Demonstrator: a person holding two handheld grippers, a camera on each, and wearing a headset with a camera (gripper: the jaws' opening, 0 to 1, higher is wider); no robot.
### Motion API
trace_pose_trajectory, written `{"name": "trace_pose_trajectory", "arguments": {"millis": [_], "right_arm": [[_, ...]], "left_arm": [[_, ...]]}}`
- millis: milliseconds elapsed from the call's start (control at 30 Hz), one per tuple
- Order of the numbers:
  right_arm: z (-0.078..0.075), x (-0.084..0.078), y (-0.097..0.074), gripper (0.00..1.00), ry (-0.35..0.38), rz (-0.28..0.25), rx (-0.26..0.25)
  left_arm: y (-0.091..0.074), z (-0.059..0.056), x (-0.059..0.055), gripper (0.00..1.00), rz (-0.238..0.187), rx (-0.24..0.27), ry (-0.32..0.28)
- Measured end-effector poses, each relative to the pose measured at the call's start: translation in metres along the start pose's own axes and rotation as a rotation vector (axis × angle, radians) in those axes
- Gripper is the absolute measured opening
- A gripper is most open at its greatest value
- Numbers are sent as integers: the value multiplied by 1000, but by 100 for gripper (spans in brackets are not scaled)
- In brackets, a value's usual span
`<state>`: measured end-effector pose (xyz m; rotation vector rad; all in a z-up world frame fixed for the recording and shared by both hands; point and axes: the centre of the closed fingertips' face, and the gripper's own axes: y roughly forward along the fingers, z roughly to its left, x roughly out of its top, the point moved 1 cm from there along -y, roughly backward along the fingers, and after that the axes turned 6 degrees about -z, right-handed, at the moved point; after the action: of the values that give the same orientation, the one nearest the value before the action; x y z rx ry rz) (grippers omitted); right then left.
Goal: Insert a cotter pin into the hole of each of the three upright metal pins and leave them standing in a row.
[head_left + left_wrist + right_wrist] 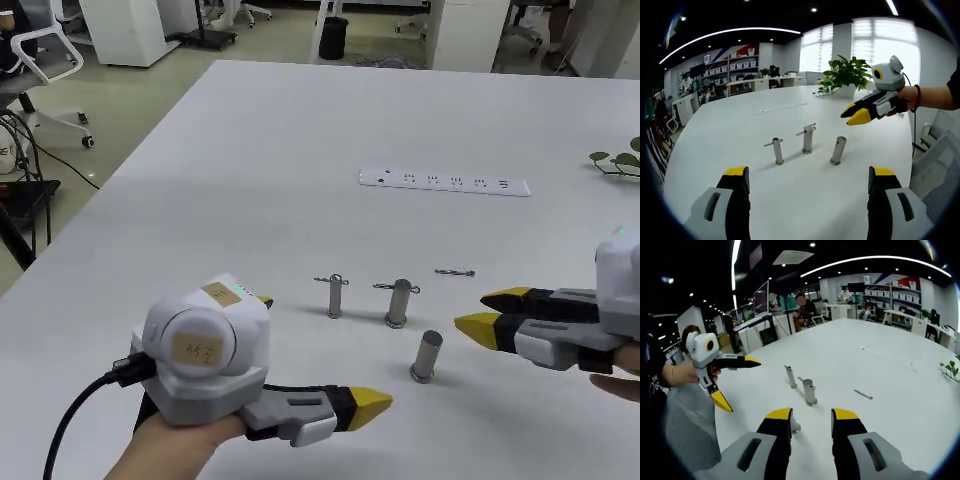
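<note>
Three upright metal pins stand on the white table (250,180). The left pin (335,297) and the middle pin (399,302) each carry a cotter pin through the top. The nearer third pin (427,355) has a bare top. A loose cotter pin (455,272) lies flat behind them. My left gripper (316,352) is wide open, low on the near left, with the pins (808,138) ahead between its jaws. From the right, my right gripper (490,311) points at the pins, open and holding nothing. In its view the bare pin (795,427) is partly hidden by a jaw, and the loose cotter pin (863,394) lies ahead on the right.
A white power strip (444,182) lies farther back on the table. Green plant leaves (620,160) show at the right edge, and a potted plant (845,75) stands at that end. Office chairs and desks surround the table.
</note>
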<state>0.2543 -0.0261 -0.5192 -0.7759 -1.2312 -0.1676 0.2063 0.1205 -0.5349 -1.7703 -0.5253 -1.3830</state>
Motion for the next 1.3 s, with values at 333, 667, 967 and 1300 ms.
{"name": "trace_pose_trajectory", "arguments": {"millis": [333, 667, 967, 1300], "right_arm": [[-31, 1, 5, 26, -35, 51, -17], [-52, 1, 21, 25, -106, 140, -13], [-69, 6, 40, 25, -194, 205, 17], [-89, -7, 53, 21, -238, 267, 8]], "left_arm": [[-1, 6, 0, 98, 3, 25, 22], [-1, 7, 1, 98, 18, 29, 66], [-3, 13, 0, 98, 25, 41, 50], [-3, 15, 1, 98, 23, 42, 48]]}}
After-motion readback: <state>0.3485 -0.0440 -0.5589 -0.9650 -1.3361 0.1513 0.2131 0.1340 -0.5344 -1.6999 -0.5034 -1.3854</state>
